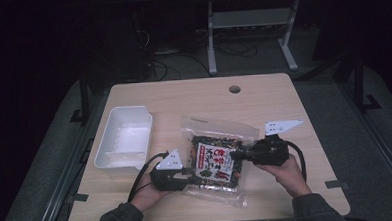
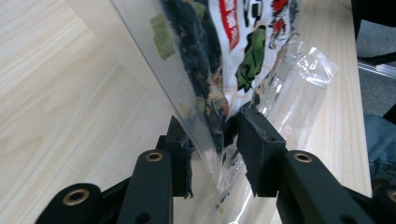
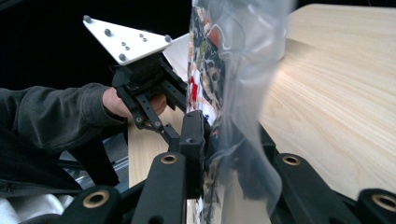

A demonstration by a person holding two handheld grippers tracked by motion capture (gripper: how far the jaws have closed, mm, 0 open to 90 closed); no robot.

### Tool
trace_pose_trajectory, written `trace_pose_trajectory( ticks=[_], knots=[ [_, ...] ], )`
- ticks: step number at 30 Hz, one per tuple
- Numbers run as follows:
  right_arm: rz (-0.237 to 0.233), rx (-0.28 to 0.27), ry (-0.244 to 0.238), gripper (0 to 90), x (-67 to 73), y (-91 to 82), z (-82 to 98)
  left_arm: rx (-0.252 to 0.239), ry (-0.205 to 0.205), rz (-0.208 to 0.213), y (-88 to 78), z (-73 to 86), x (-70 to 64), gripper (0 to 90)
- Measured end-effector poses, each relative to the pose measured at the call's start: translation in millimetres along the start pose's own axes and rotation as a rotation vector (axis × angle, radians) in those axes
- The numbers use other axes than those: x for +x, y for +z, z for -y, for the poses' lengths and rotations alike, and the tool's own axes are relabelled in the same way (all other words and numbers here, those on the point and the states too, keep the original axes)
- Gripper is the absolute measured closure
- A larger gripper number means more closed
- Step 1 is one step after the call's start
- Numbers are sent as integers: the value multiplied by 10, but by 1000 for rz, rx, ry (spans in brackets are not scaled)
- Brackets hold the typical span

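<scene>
Got both tools, left [image 1: 187,180] and right [image 1: 236,156], clamped on the clear plastic seaweed snack bag [image 1: 217,159], white plastic bin [image 1: 123,137] still empty.

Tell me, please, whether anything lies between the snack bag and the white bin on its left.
Nothing visible does: bare table separates the bag from the bin. Both grippers, left and right, grip the bag.
</scene>
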State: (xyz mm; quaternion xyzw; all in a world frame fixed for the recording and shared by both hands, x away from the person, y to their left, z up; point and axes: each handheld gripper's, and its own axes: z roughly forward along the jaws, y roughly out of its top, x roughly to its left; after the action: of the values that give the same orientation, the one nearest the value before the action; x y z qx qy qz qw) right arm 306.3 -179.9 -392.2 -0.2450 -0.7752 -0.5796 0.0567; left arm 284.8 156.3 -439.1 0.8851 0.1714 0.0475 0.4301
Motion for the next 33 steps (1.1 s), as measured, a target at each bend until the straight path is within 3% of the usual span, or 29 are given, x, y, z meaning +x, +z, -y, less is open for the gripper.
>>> trace_pose_trajectory(
  ticks=[5,13,16,19,23,24,33],
  knots=[
    [18,-15,-34,746,107,35,-57,2,5,-34,-38,15,7,599],
    [62,-57,-23,750,240,41,-105,-16,10,-136,-185,28,-74,478],
    [107,-65,-17,750,279,23,-132,-7,9,-174,-232,45,-107,438],
    [164,-97,3,751,312,5,-162,-3,0,-181,-266,69,-125,429],
    [271,-108,1,751,361,23,-222,8,6,-188,-335,119,-171,414],
    [318,-125,5,751,381,42,-254,7,3,-191,-357,136,-181,404],
    [398,-263,31,751,424,186,-421,48,-9,-188,-478,315,-195,346]
  ],
)
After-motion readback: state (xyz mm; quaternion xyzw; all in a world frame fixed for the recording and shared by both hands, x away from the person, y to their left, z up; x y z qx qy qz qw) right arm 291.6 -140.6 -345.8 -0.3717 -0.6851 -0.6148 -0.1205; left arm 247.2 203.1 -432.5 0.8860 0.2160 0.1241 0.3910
